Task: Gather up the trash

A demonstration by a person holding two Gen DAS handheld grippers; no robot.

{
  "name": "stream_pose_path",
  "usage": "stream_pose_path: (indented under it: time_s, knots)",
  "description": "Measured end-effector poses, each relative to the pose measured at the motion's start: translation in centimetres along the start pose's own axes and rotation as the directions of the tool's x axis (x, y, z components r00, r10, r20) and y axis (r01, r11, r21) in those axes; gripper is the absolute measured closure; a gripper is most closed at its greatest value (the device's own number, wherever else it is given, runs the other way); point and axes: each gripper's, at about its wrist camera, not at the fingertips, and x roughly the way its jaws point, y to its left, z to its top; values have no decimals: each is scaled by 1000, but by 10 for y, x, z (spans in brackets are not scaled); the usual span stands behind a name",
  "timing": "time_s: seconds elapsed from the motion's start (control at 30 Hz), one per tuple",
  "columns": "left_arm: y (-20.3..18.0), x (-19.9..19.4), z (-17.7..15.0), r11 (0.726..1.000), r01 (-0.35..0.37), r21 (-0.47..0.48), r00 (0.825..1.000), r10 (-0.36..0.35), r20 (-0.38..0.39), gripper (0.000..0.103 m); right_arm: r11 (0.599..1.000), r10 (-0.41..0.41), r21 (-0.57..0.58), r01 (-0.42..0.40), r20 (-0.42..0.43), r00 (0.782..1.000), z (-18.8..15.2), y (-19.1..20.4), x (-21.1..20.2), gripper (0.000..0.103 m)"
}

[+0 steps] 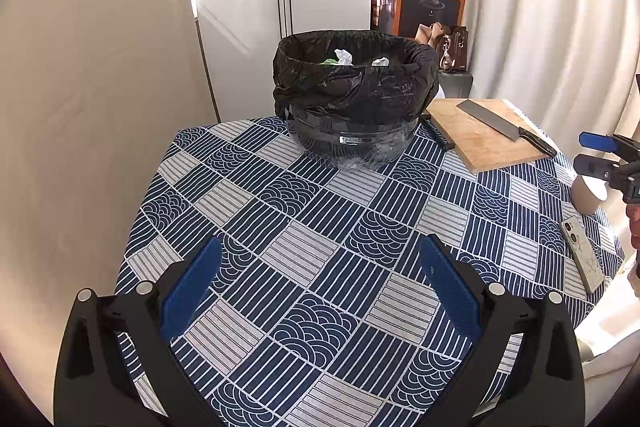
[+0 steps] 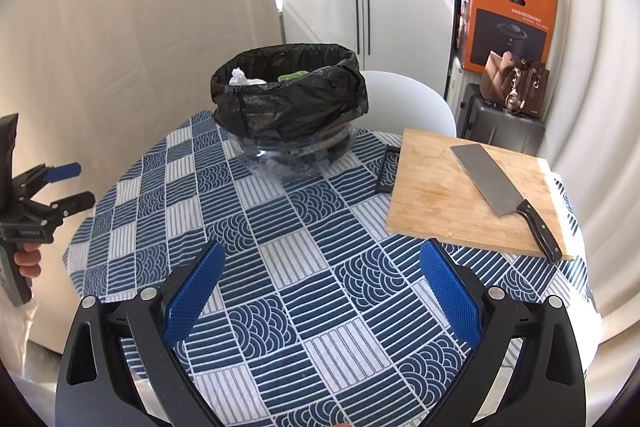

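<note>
trash: two crumpled white paper wads (image 1: 344, 57) plus a green scrap (image 2: 293, 76) sitting in the black-bagged clear round bin (image 1: 354, 95) | count: one bin, one wooden cutting board (image 2: 460, 187), one steel cleaver (image 2: 496, 187) | left gripper (image 1: 320, 291) and right gripper (image 2: 320, 291) – both spread wide, holding nothing – bin well ahead across the blue patterned tablecloth (image 1: 304, 227)

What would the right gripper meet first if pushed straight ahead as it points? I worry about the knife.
Probably the tablecloth, then the lined bin. The right gripper aims left of the knife.
</note>
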Motion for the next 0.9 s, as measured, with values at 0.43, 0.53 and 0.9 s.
stream_pose_path:
  time_s: [0.43,0.53,0.9]
  knots:
    - [-2,-5,-1,1000,-22,19,1000,21,11,6,1000,-5,1,5,7,1000,-3,-2,-6,9]
    - [-2,-6,-1,1000,-24,15,1000,24,10,6,1000,-7,-2,7,5,1000,-5,-3,-6,9]
    - [-2,-8,-3,999,-36,15,999,36,11,6,1000,-6,6,6,4,1000,-6,-5,-6,9]
